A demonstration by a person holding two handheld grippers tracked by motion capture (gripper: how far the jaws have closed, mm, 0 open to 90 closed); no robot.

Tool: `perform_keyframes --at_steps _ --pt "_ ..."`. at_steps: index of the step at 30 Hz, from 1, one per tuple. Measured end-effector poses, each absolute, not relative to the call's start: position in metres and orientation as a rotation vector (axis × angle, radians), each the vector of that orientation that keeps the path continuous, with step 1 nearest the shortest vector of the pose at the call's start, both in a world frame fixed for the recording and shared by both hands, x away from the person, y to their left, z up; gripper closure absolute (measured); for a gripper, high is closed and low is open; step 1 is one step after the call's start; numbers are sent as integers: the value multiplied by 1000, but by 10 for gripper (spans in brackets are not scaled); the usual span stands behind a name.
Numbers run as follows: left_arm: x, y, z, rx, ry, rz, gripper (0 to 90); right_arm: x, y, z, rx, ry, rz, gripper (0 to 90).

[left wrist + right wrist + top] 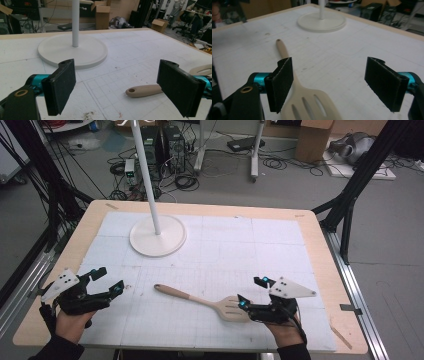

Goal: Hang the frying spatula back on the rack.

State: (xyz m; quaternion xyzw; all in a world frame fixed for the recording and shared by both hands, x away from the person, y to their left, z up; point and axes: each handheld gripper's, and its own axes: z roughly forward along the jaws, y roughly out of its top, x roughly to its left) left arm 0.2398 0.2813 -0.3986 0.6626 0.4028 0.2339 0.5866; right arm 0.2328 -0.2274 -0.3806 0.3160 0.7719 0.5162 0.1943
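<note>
A pale slotted spatula (200, 301) lies flat on the white gridded mat, handle toward the left and head toward the right. My right gripper (251, 292) stands open at the head end. In the right gripper view the spatula (309, 102) lies low between the jaws of the right gripper (334, 82), close beside the left pad, with a wide gap to the right pad. My left gripper (111, 280) is open at the left of the table with nothing between its jaws. From the left gripper (120, 82) the spatula handle (143, 90) lies ahead on the right.
A white round stand base (158, 236) with a thin upright pole (145, 170) sits at the back left of the mat. The wooden table edge (345, 270) runs down the right side. Cables, boxes and computer towers lie on the floor beyond the table.
</note>
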Motion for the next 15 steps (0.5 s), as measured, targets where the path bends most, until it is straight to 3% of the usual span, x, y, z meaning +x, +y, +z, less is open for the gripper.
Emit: perform_keyframes --at_steps 10,15 --pt "242 277 -400 1566 935 531 162 252 -170 -386 709 2406 1367 203" --pt "244 279 -401 1566 944 522 166 264 -145 -393 613 2560 1234 286"
